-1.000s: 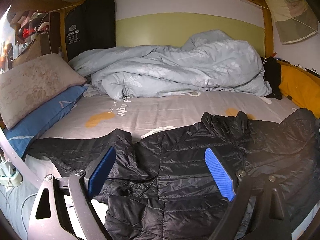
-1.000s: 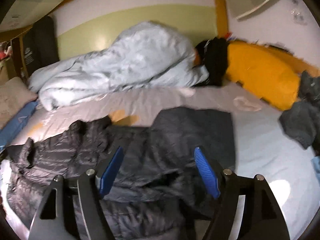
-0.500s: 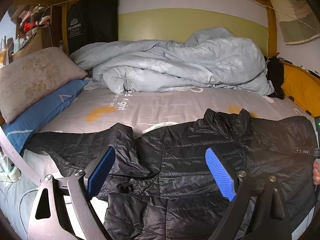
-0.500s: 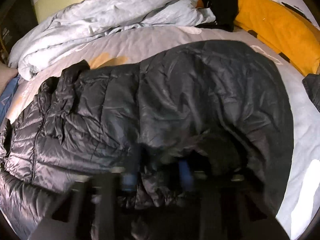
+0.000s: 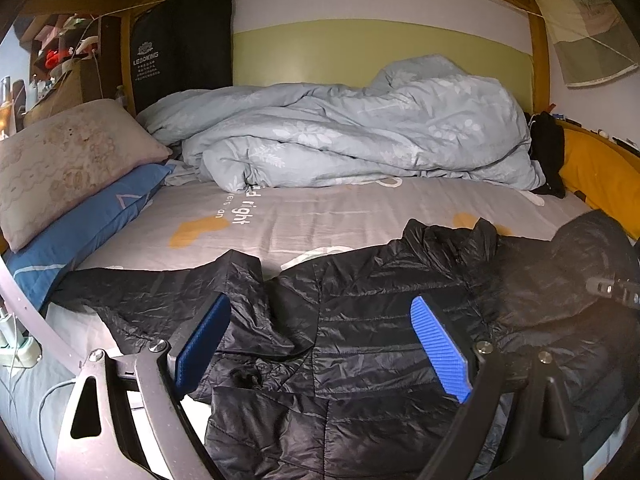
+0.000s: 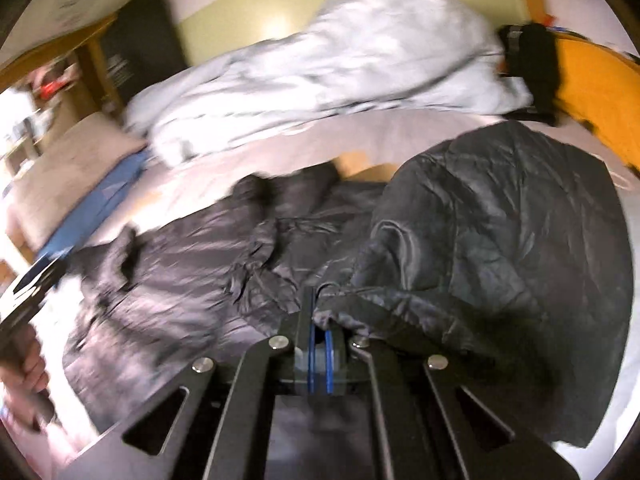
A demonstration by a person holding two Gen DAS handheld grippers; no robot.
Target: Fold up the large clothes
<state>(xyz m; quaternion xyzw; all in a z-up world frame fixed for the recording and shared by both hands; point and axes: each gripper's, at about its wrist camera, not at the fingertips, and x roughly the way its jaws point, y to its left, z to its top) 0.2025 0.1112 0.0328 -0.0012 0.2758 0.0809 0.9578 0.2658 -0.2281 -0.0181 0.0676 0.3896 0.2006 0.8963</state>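
A black quilted jacket (image 5: 380,344) lies spread on the grey bed sheet (image 5: 320,216), collar toward the duvet and one sleeve stretched left. My left gripper (image 5: 320,312) hovers open just above the jacket's chest, its blue pads (image 5: 440,348) wide apart with nothing between them. In the right wrist view my right gripper (image 6: 316,304) is shut on a bunched edge of the jacket (image 6: 500,240), whose right side drapes raised in front of the jaws. Part of the right gripper (image 5: 612,290) shows at the left wrist view's right edge.
A crumpled pale blue duvet (image 5: 360,140) fills the back of the bed. A beige pillow (image 5: 60,160) on a blue one (image 5: 80,232) lies at left. An orange cushion (image 5: 600,176) and a dark garment (image 5: 546,152) sit at right. A hand (image 6: 24,372) holds the left gripper.
The right gripper went from open to shut on the jacket's edge while moving in and down. The jacket's right side now bulges up. The left gripper stayed still and open.
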